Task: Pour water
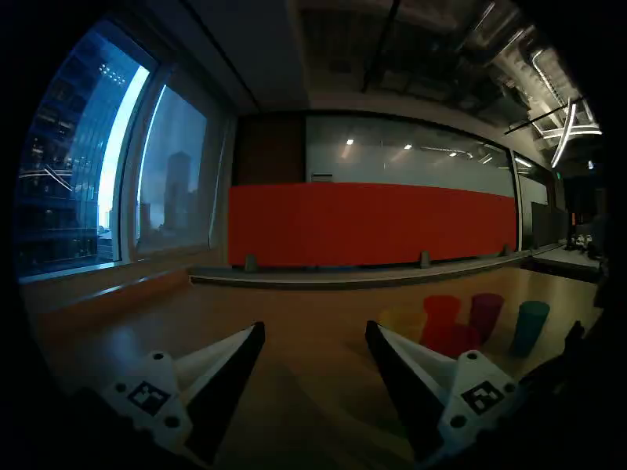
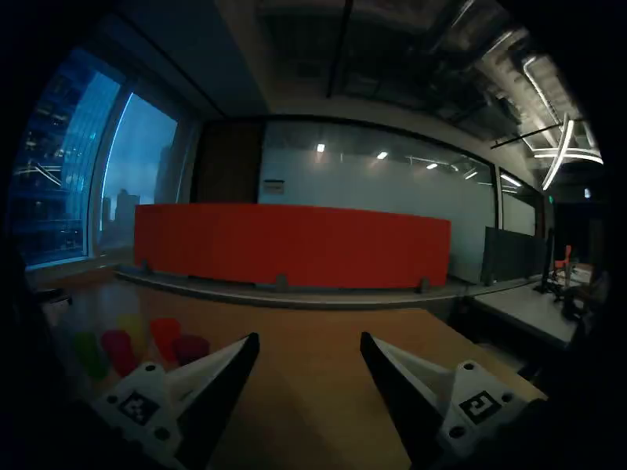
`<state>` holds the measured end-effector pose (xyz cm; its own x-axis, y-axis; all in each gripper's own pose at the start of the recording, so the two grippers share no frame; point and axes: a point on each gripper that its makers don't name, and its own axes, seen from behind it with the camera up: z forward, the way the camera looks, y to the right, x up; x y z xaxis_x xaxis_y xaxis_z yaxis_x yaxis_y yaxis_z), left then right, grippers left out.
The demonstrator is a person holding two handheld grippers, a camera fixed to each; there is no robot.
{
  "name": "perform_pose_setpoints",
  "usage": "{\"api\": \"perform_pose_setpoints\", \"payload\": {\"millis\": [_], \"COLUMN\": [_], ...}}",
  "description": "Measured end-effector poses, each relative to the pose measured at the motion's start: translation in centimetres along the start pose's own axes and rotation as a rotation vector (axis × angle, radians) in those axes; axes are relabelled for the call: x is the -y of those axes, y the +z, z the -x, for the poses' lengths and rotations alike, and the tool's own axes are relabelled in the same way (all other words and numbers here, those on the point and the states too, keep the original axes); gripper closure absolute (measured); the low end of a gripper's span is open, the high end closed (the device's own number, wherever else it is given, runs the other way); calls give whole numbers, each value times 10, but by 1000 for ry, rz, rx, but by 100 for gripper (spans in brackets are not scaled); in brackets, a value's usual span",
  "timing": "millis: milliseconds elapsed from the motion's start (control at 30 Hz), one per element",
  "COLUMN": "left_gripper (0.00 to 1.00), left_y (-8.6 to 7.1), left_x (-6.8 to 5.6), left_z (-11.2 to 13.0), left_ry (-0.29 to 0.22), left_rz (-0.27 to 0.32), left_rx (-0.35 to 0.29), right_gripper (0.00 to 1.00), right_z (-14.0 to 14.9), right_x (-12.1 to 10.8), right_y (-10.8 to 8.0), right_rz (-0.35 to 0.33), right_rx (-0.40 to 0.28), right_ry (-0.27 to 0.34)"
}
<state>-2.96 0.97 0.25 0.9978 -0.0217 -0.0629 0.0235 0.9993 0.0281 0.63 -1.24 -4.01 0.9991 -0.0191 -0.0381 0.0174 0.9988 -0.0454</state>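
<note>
So left tongs [image 1: 313,325] & right tongs [image 2: 309,337] were spread wide, holding nothing. The cups [image 1: 458,321] stood bunched on the surface [image 1: 313,305], ahead-right of the left tongs. Imo best to pick one, come in low & grab mid-body b4 tipping.

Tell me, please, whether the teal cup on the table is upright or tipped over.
Upright: the teal cup stands on its base on the wooden table, with its wider mouth facing up.

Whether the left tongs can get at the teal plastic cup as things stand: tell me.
Probably yes: the left tongs are open and empty, and the teal plastic cup stands upright off to their right, with bare wooden table before it.
</note>
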Motion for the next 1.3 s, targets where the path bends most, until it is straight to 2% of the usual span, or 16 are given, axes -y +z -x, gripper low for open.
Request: {"api": "perform_pose_setpoints", "payload": {"millis": [400,767,1100,1300], "left_gripper": [5,5,5,5], "left_y": [1,0,0,1], "left_x": [-2,-2,-1,-1], "left_z": [0,0,-1,-1], "left_ry": [2,3,3,3], "left_rz": [6,6,5,6], "left_rx": [1,1,2,1], "right_gripper": [0,0,0,0], "right_z": [2,6,10,18], "right_x": [-3,-5,1,1], "right_y": [-4,-5,7,16], "right_rz": [-8,-31,-58,-42], "right_rx": [-14,-48,-84,-97], "right_ry": [9,-14,-8,20]}}
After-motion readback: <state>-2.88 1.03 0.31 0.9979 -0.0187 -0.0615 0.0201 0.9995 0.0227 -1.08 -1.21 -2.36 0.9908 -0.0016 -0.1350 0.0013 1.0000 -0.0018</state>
